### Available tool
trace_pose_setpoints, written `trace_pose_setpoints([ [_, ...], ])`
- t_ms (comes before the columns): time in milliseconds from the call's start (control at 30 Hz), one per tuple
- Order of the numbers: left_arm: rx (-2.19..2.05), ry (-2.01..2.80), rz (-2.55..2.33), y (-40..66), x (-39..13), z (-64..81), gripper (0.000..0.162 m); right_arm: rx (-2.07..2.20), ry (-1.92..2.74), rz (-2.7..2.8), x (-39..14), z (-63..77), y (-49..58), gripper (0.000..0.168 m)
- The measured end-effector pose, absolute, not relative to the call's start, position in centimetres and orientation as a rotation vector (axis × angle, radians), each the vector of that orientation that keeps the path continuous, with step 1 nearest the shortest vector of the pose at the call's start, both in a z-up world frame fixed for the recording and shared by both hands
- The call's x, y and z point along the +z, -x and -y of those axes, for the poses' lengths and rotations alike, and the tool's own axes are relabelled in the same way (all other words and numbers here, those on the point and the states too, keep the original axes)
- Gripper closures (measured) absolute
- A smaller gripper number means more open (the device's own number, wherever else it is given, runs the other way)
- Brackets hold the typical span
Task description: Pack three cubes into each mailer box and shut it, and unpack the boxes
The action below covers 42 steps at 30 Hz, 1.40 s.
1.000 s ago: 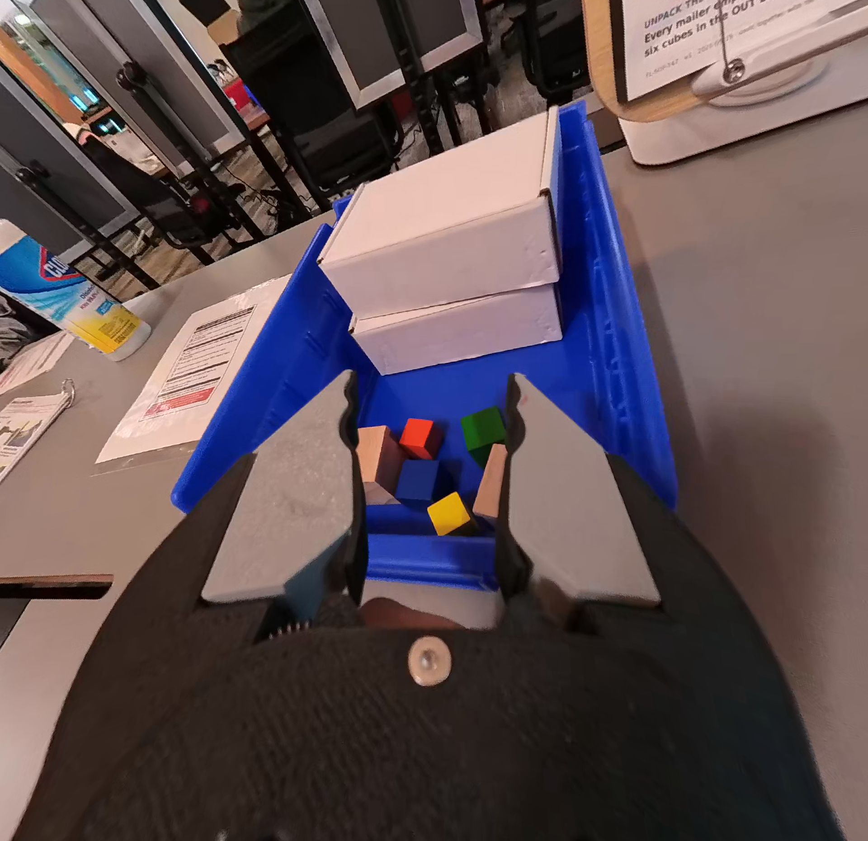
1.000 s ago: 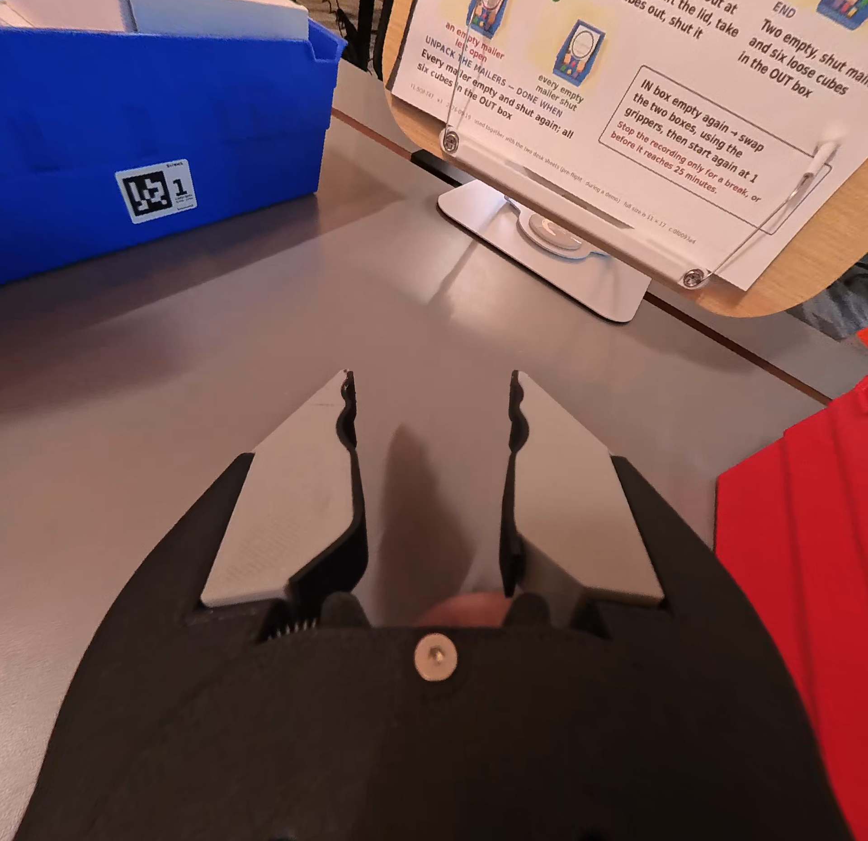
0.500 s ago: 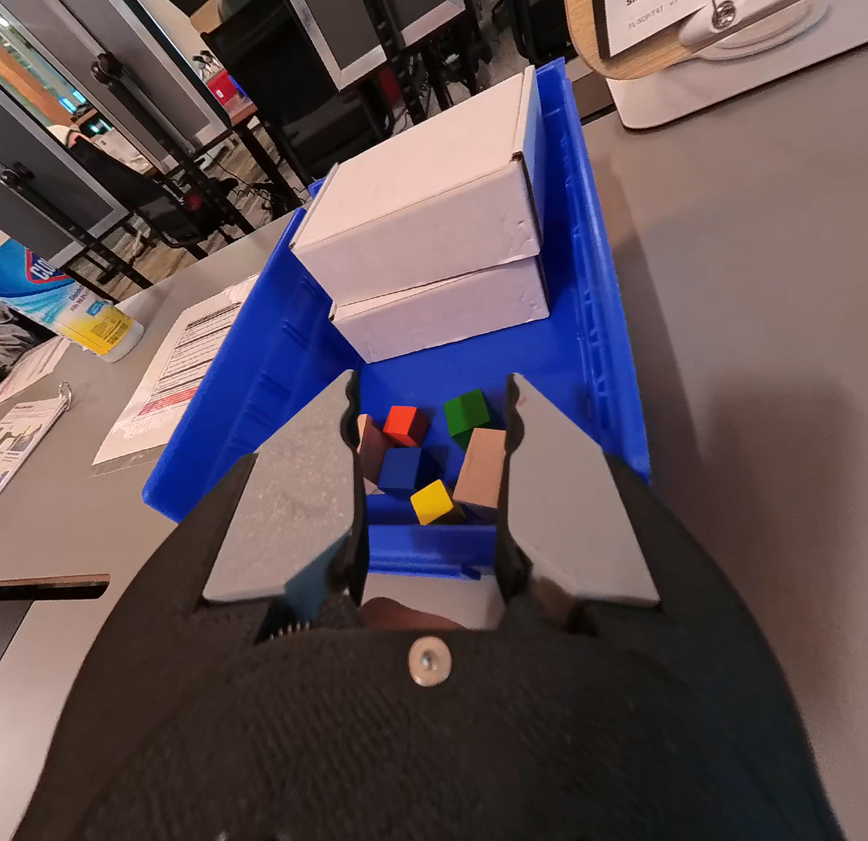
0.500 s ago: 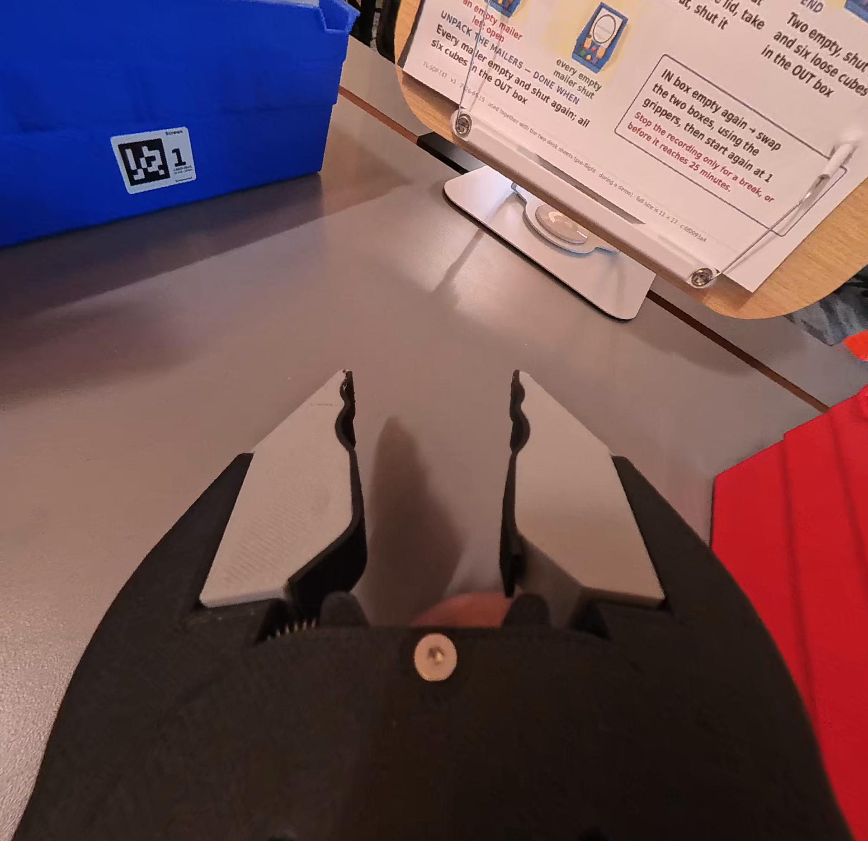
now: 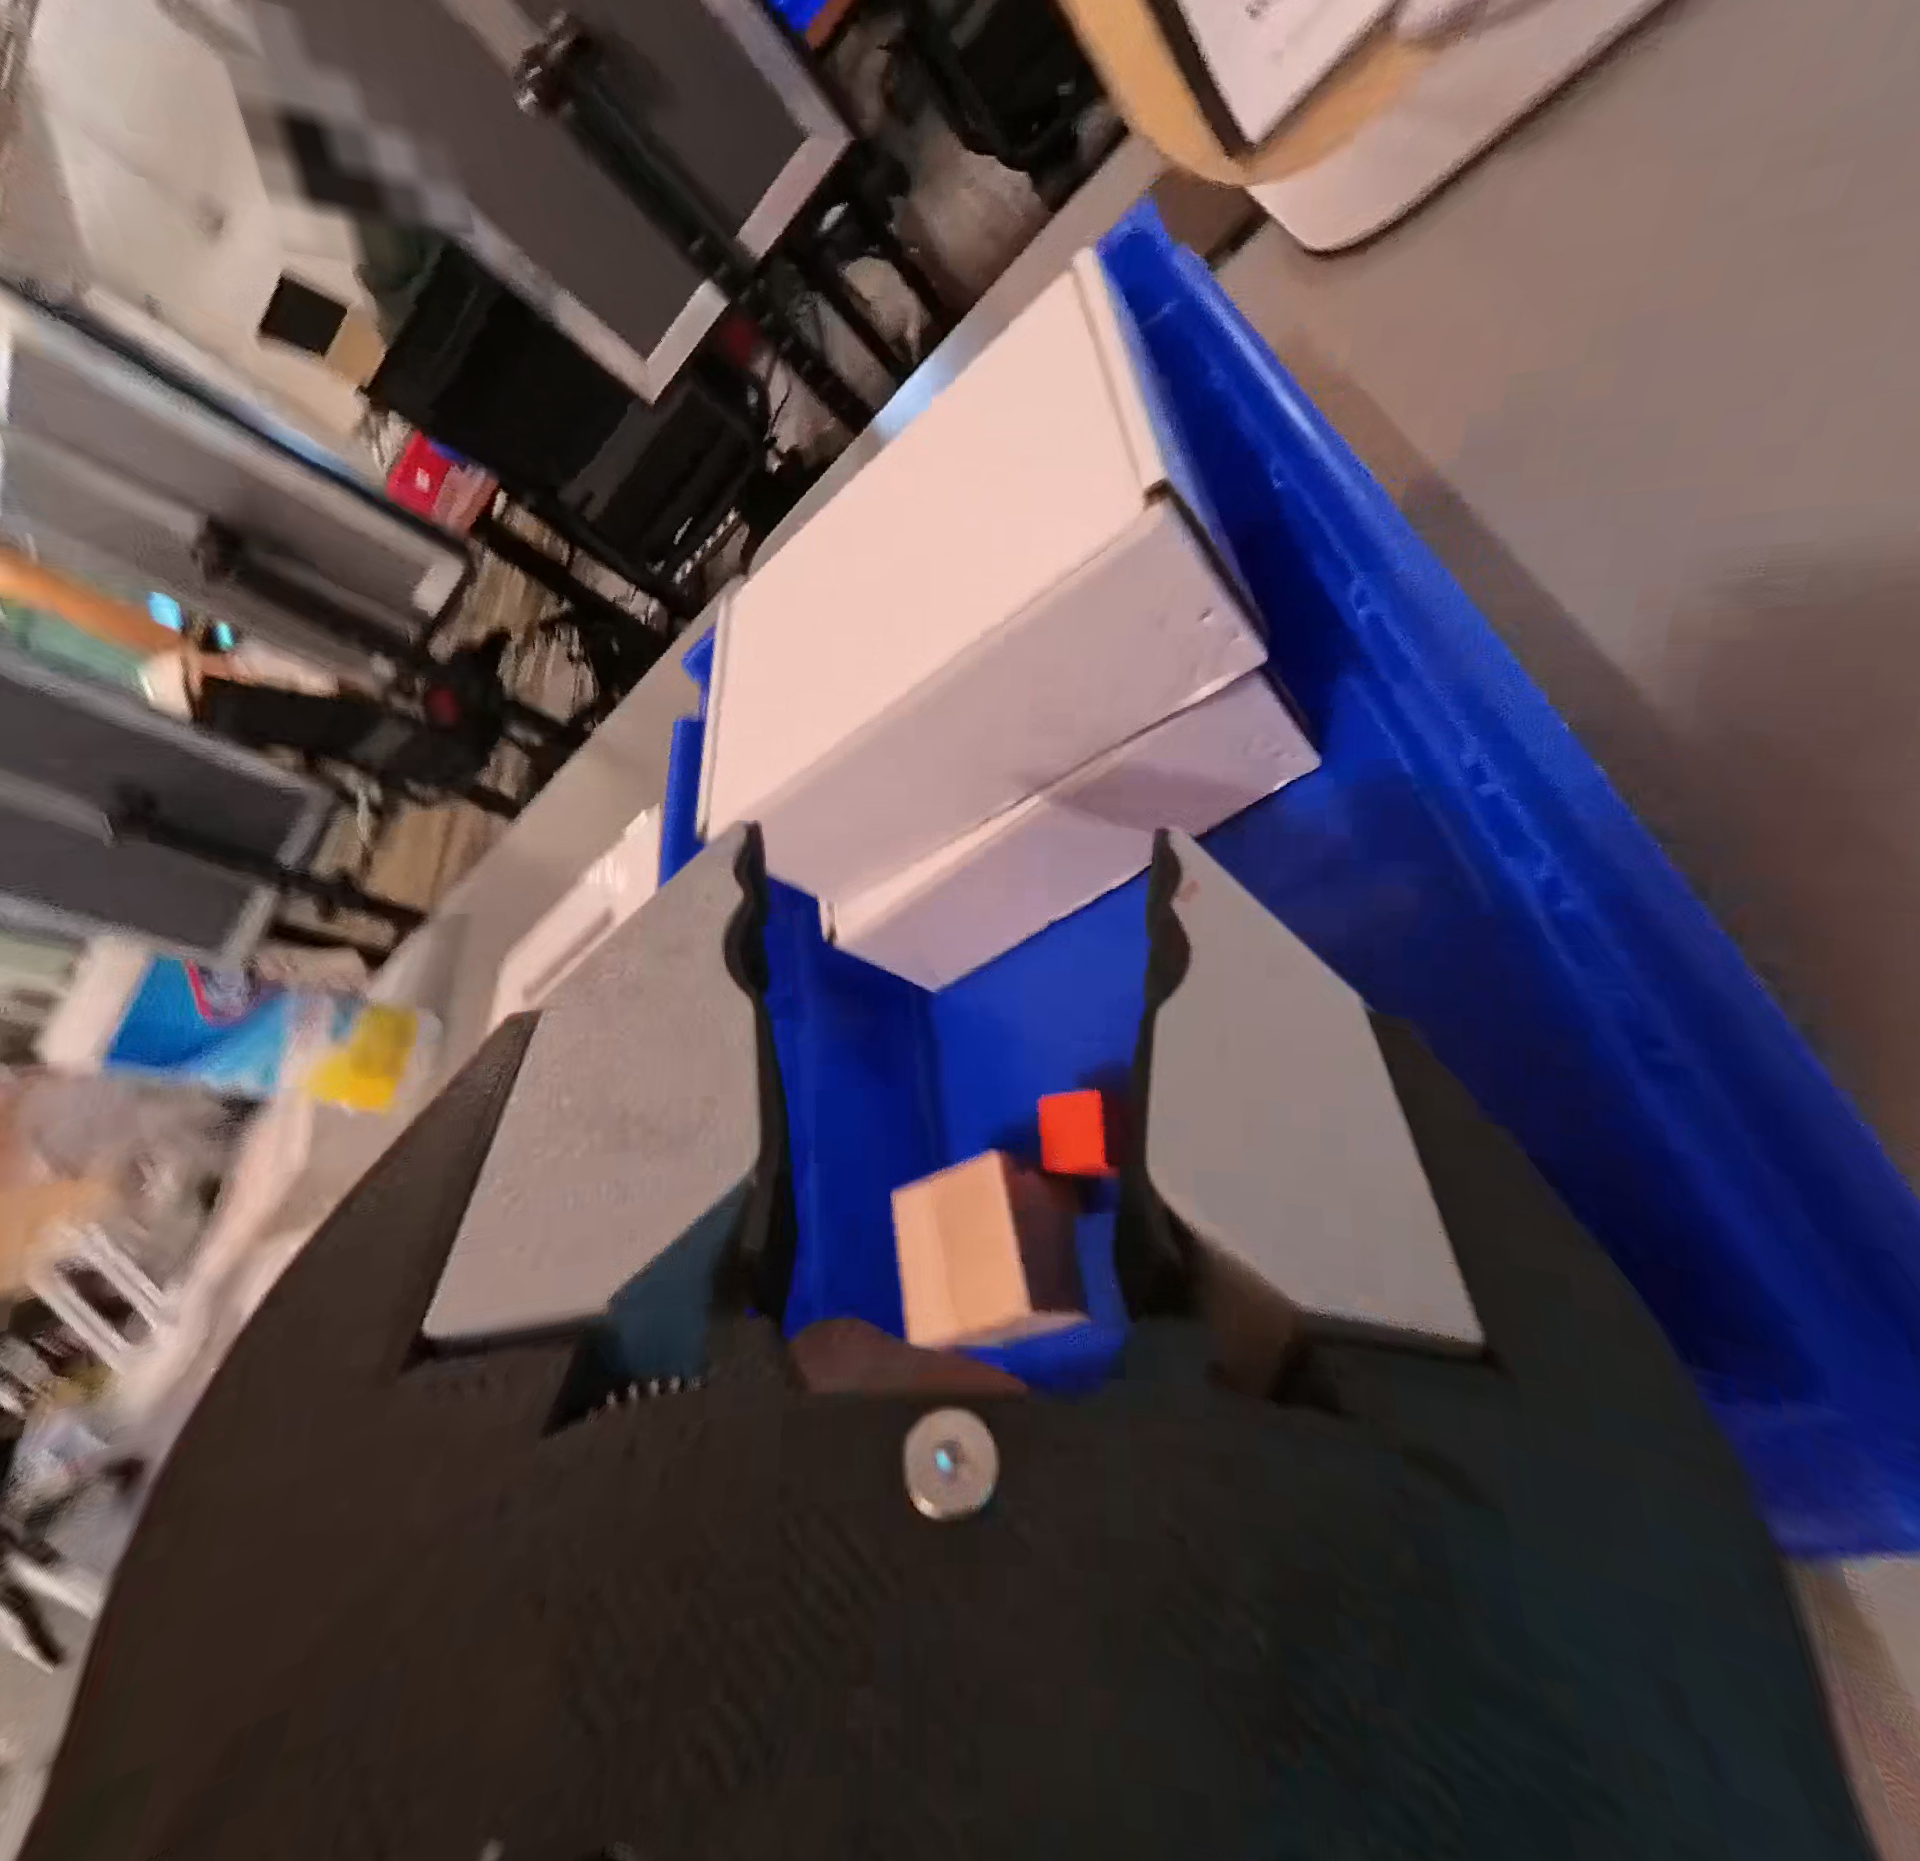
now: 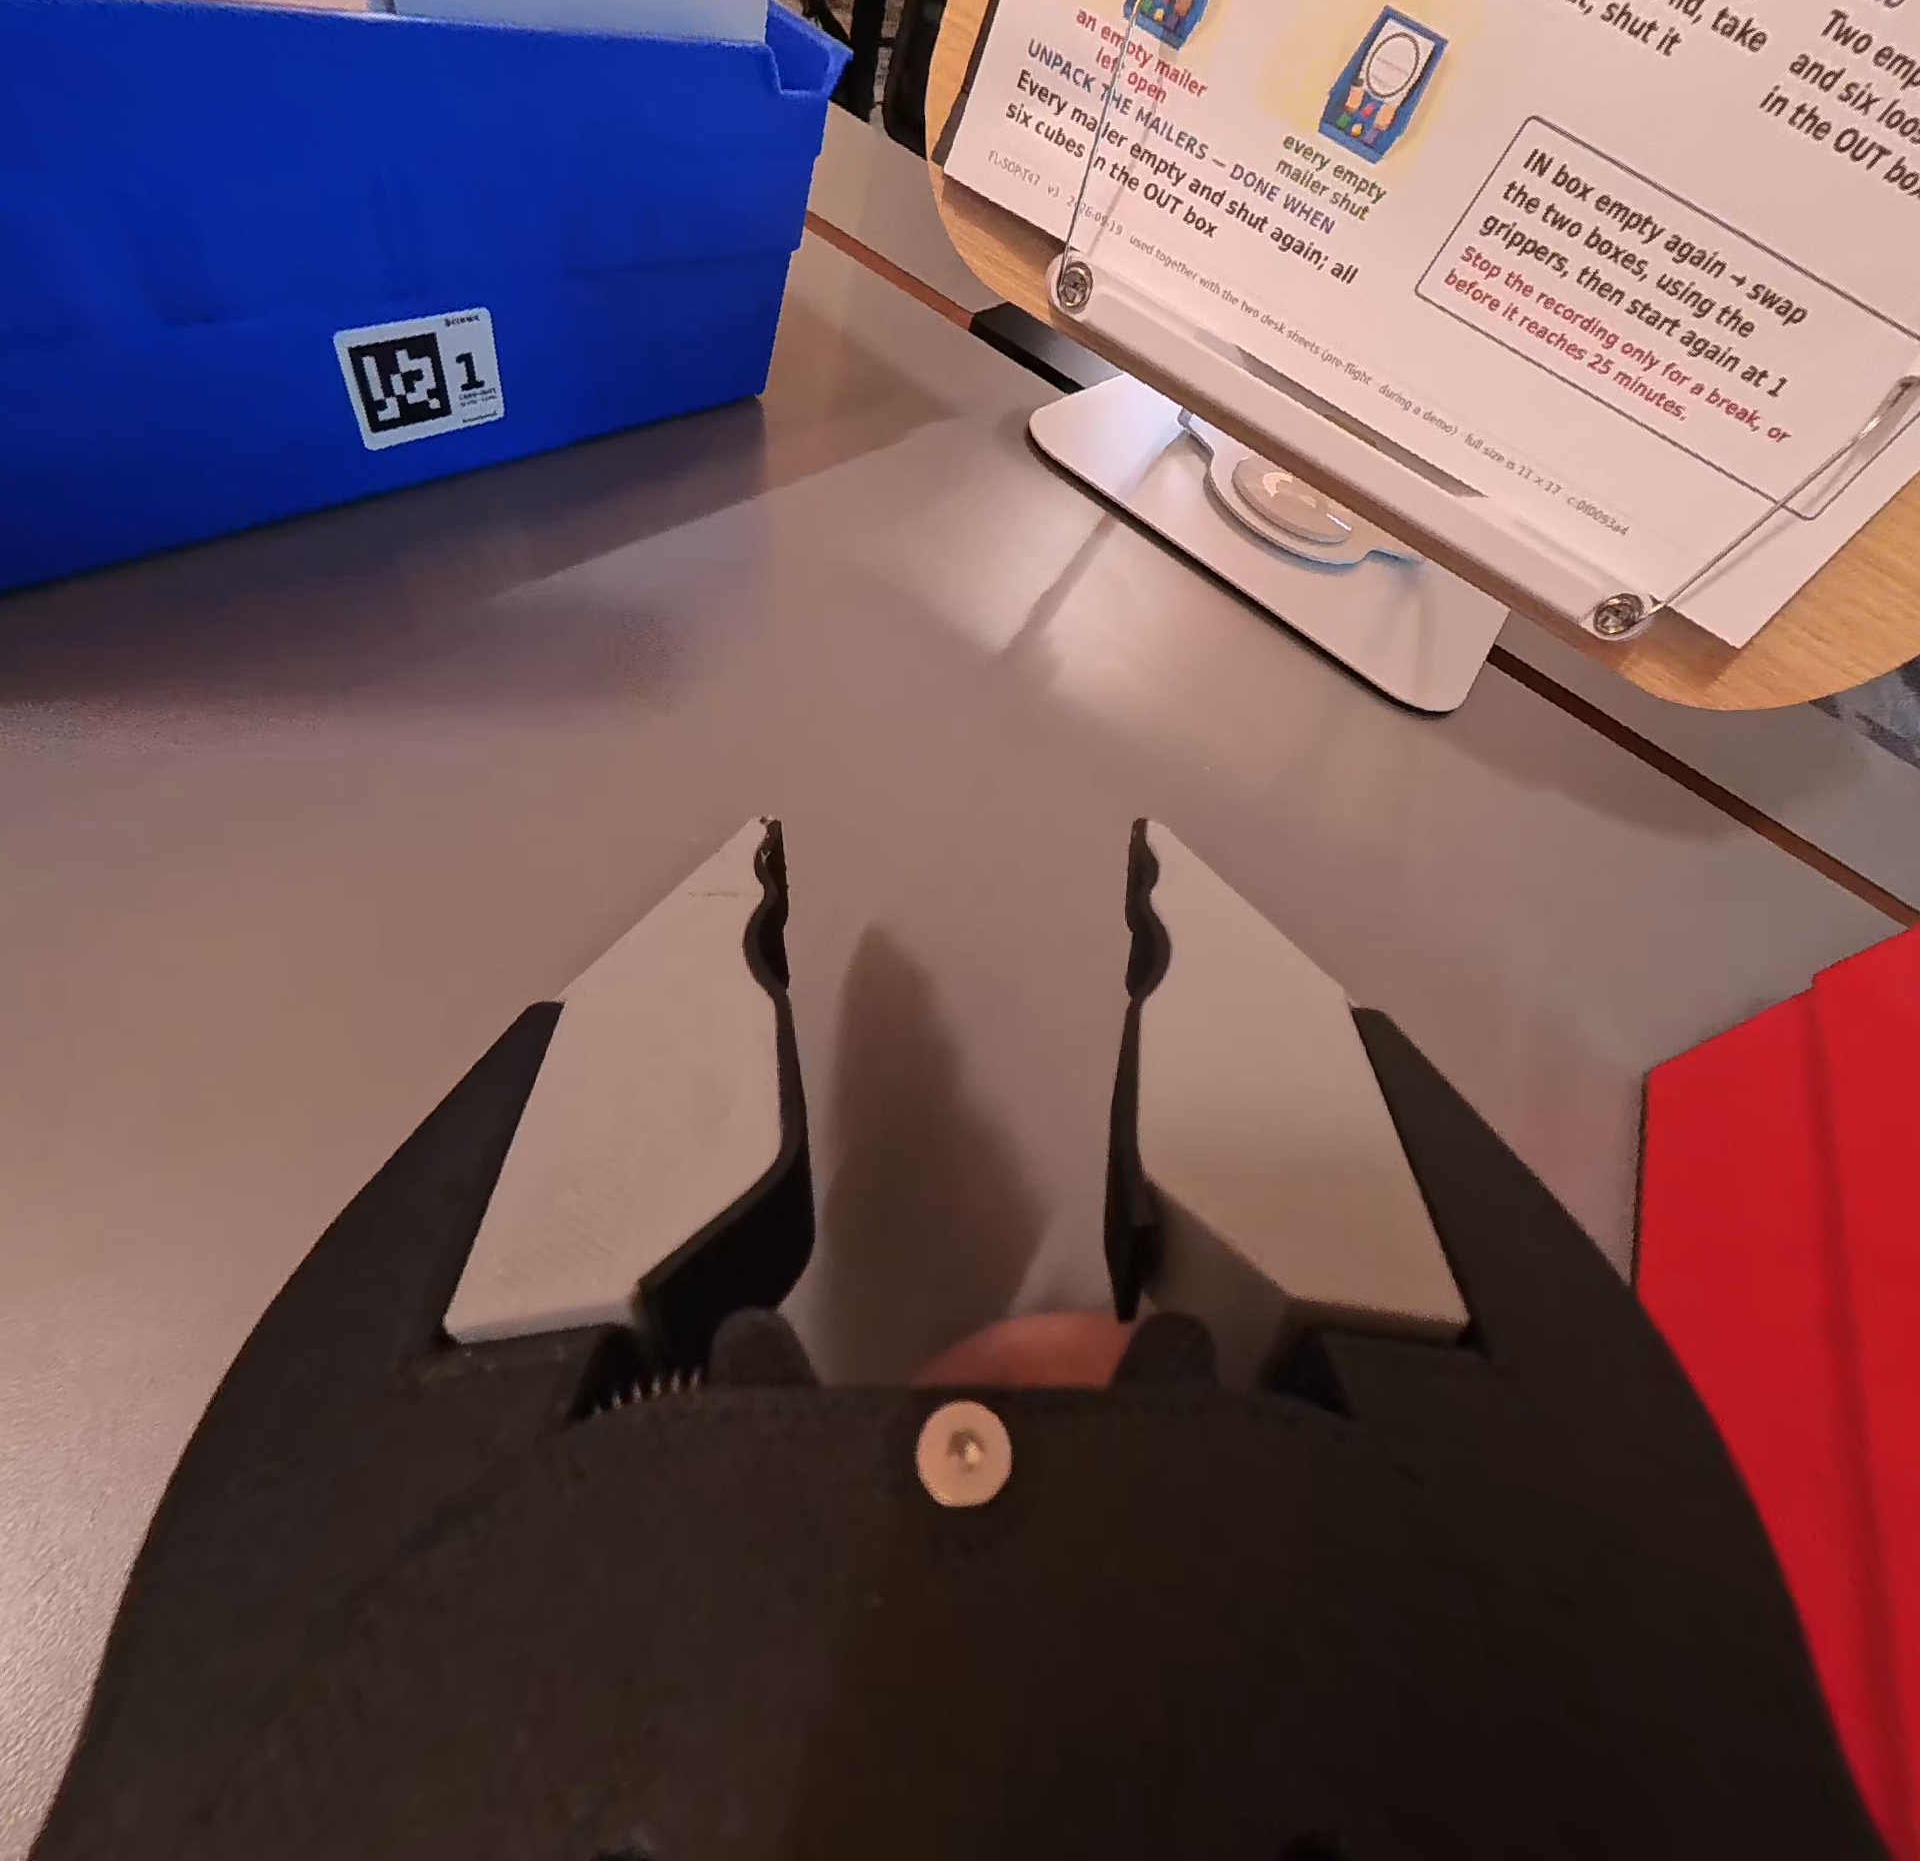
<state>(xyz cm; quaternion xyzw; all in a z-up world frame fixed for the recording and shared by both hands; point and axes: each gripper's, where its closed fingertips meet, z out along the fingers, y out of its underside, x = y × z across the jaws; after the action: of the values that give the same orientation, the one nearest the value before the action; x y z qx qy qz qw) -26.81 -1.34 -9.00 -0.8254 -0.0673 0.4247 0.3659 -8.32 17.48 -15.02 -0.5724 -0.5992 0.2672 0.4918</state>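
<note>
In the left wrist view two shut white mailer boxes, an upper one [image 5: 935, 606] stacked on a lower one [image 5: 1081, 855], lie in the far half of a blue bin [image 5: 1507, 876]. My left gripper [image 5: 951, 855] is open and empty, tilted, its fingers down inside the bin's near end. Between them lie a plain wooden cube [image 5: 977, 1261] and a red cube [image 5: 1075, 1131]; other cubes are hidden. My right gripper [image 6: 956, 835] is open and empty above the bare grey table [image 6: 520, 772]. The blue bin [image 6: 312, 232] with a square tag stands to its far left.
An instruction sheet on a wooden board with a white stand [image 6: 1351, 357] stands at the table's back. A red bin's edge [image 6: 1787, 1240] is at the right. A blue and yellow wipes canister [image 5: 260, 1042] and papers lie left of the blue bin. To reach the red cube [image 5: 1075, 1131] in a straight line is about 10 cm for my left fingers, about 30 cm for my right.
My left gripper has tilted and dropped forward into the blue bin, close to the cubes. My right gripper has edged slightly forward over the table. Both stay open.
</note>
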Motion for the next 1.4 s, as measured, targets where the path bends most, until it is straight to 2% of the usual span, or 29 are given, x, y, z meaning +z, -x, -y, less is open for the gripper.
trace_pose_setpoints([
  [200,1.287,2.202,-0.374,28.1,-9.9,-3.0,0.088,0.660,1.403,1.452,-15.1,-17.6,8.3,0.105],
  [400,1.309,2.110,-0.608,28.2,-11.5,-6.0,0.089,0.671,1.420,1.455,-15.2,-17.8,8.5,0.105],
  [500,1.392,1.993,-0.711,28.1,-11.1,-7.2,0.097,0.677,1.426,1.460,-15.3,-17.8,8.6,0.105],
  [567,1.417,1.969,-0.797,28.0,-11.8,-7.4,0.109,0.678,1.425,1.466,-15.4,-17.7,8.7,0.105],
  [1067,1.364,1.919,-0.616,27.4,-7.0,-4.6,0.111,0.694,1.396,1.505,-15.4,-16.6,8.8,0.106],
  [1400,1.430,1.842,-0.597,25.6,-6.4,-3.3,0.111,0.702,1.395,1.498,-15.3,-16.5,8.6,0.106],
])
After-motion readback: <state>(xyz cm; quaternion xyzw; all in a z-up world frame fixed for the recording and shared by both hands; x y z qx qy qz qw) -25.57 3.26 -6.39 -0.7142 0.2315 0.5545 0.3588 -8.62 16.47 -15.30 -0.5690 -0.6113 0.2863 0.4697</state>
